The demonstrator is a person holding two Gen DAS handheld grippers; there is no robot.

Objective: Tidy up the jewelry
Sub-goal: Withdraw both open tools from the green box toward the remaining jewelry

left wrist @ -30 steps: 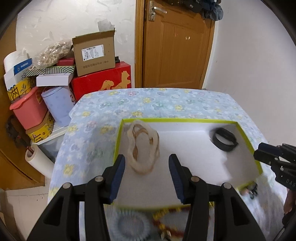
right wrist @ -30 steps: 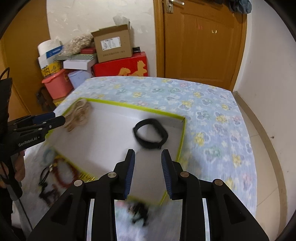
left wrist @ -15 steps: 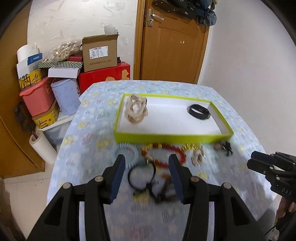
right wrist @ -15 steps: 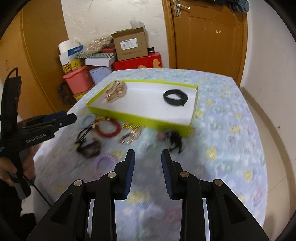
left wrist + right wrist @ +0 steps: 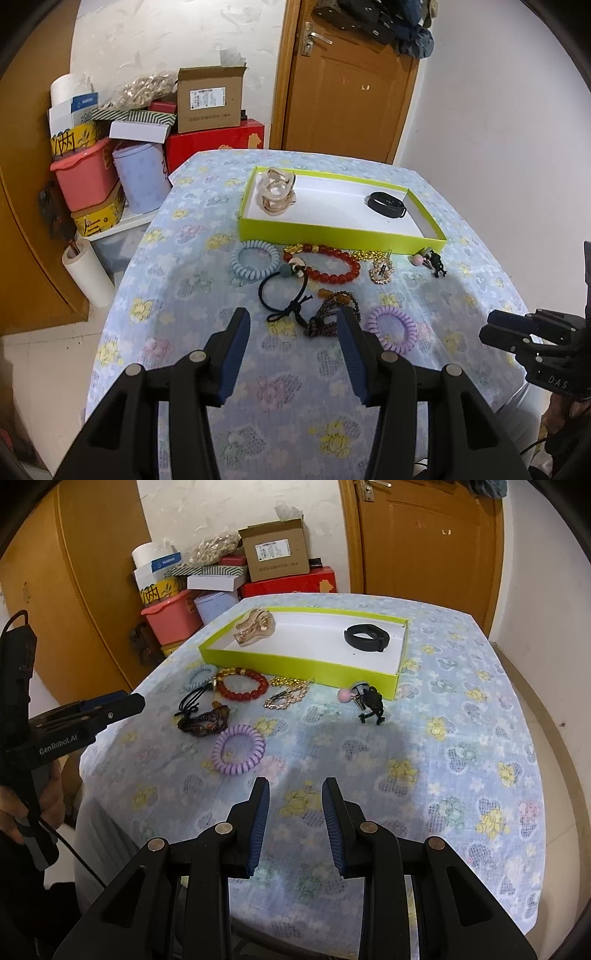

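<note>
A yellow-green tray (image 5: 332, 232) (image 5: 295, 662) holds a beige hair claw (image 5: 276, 191) (image 5: 255, 627) and a black band (image 5: 386, 204) (image 5: 366, 638). In front of it lie a blue coil tie (image 5: 255, 260), a red bead bracelet (image 5: 325, 263) (image 5: 242, 685), a gold clip (image 5: 380, 267) (image 5: 286, 696), a black hair tie (image 5: 282, 291), a brown braided bracelet (image 5: 332, 314) (image 5: 205, 722), a purple coil tie (image 5: 392, 328) (image 5: 238, 749) and a black charm (image 5: 432, 260) (image 5: 371, 703). My left gripper (image 5: 293, 350) is open and empty near the table's front. My right gripper (image 5: 295, 821) is open and empty.
The table has a flowered blue cloth (image 5: 258, 406). Stacked boxes and tubs (image 5: 147, 140) stand at the far left. A wooden door (image 5: 343, 92) is behind. Each gripper shows in the other's view: the right one (image 5: 532, 343), the left one (image 5: 85, 716).
Both grippers have pulled back from over the tray to the table's near side. The loose jewelry in front of the tray has come into view.
</note>
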